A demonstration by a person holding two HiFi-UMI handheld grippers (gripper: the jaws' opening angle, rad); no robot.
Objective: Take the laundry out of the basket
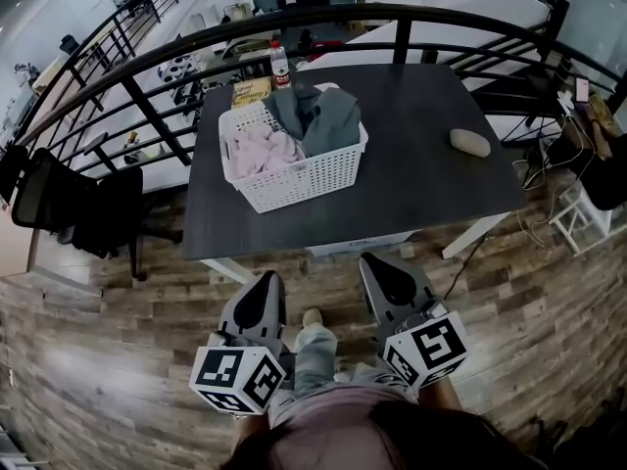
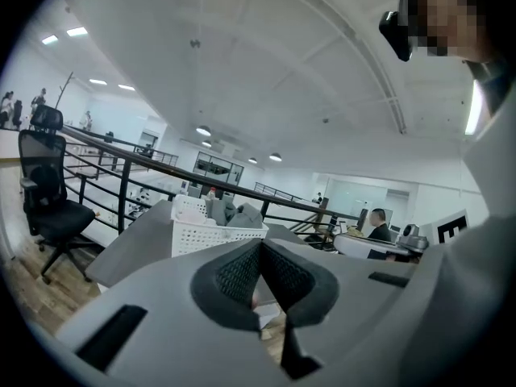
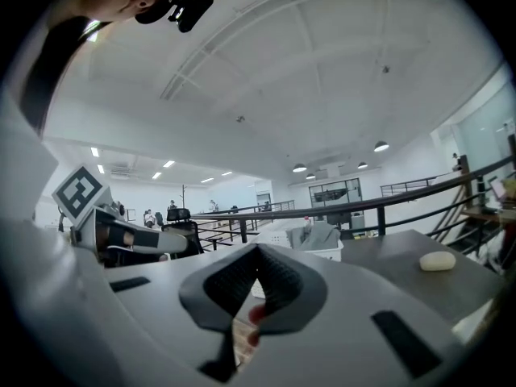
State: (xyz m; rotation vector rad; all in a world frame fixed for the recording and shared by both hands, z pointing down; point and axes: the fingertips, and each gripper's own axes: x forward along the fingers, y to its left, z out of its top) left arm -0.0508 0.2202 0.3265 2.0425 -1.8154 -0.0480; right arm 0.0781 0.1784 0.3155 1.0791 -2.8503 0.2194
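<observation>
A white laundry basket (image 1: 304, 179) stands on the dark table (image 1: 411, 164), at its left half. Grey clothes (image 1: 323, 116) lie in its right part and pink clothes (image 1: 260, 150) in its left. Both grippers hang side by side in front of the table's near edge, short of the basket, over the wooden floor. The left gripper (image 1: 265, 284) has its jaws closed together with nothing between them. The right gripper (image 1: 380, 267) is likewise shut and empty. The basket (image 2: 205, 228) shows ahead in the left gripper view, and the basket (image 3: 310, 240) also in the right gripper view.
A beige oval object (image 1: 470, 142) lies on the table's right side. A bottle with a red label (image 1: 280, 67) and a yellow box (image 1: 251, 91) stand behind the basket. A black railing (image 1: 294, 23) curves behind the table. A black office chair (image 1: 69, 204) stands at left.
</observation>
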